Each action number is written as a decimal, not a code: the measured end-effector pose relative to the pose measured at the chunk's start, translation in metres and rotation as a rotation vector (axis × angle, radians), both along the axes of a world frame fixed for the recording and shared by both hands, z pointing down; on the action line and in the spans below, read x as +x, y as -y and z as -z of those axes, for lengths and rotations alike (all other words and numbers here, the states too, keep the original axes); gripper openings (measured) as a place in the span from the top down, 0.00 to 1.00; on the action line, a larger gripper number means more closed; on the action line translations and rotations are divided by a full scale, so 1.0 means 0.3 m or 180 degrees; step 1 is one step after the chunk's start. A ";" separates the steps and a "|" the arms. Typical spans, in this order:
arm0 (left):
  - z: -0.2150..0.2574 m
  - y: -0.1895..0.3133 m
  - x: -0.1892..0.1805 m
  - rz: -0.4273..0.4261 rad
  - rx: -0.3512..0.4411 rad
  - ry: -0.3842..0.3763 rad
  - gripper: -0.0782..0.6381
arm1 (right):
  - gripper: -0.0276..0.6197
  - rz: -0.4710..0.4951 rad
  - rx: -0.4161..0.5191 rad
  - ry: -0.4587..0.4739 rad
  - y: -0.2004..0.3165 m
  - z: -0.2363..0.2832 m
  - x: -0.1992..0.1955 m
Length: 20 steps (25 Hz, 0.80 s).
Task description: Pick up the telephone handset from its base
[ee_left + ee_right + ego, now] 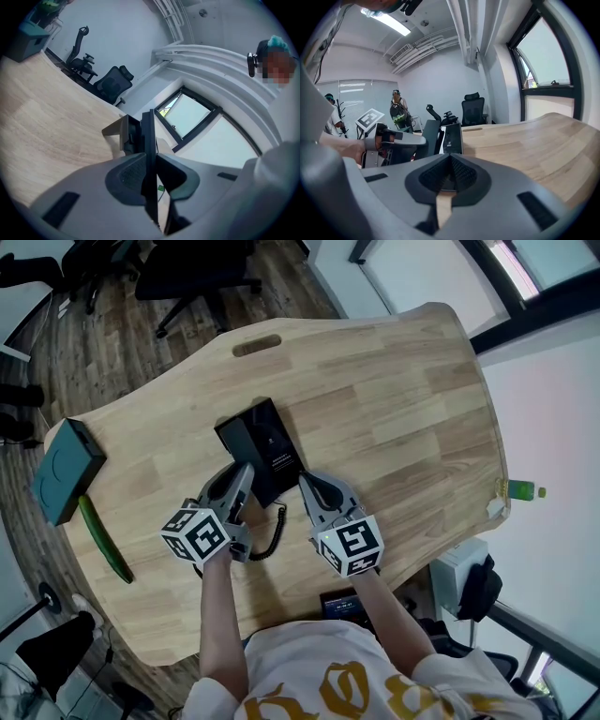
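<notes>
Now our left gripper [150, 165] is clamped on the dark handset [149, 136], which stands edge-on between its pads at the left side of the black base [265, 442], toward the near edge of the wooden table [403, 399]. Our right gripper [450, 161] sits just beside the base's right side, jaws closed on nothing. We see the coiled cord [275, 532] looping between the two grippers, and cannot tell whether the handset is clear of the base.

Telephone base [261, 440] on table [394, 399] centre, handset [149, 140] between fingers of left gripper [246, 474], box [66, 470] at left edge
</notes>
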State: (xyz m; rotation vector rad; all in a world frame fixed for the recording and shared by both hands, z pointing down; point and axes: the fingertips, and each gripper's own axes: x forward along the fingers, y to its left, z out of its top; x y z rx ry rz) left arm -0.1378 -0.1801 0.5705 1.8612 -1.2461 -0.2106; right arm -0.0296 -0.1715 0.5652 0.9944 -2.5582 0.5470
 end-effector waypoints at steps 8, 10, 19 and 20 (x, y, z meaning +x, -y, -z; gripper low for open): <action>0.027 -0.022 -0.015 0.0019 0.0008 -0.0179 0.79 | 0.95 -0.0017 0.0040 -0.0037 0.003 0.019 0.014; 0.041 -0.030 -0.014 -0.0009 0.0023 -0.0228 0.79 | 0.95 -0.0010 0.0064 -0.0041 -0.002 0.030 0.014; 0.104 -0.094 -0.002 -0.0113 0.0115 -0.0334 0.79 | 0.95 -0.0034 0.0105 0.0009 -0.033 0.073 0.023; 0.116 -0.101 0.002 -0.0135 0.0147 -0.0369 0.79 | 0.95 -0.0036 0.0109 0.0009 -0.039 0.077 0.024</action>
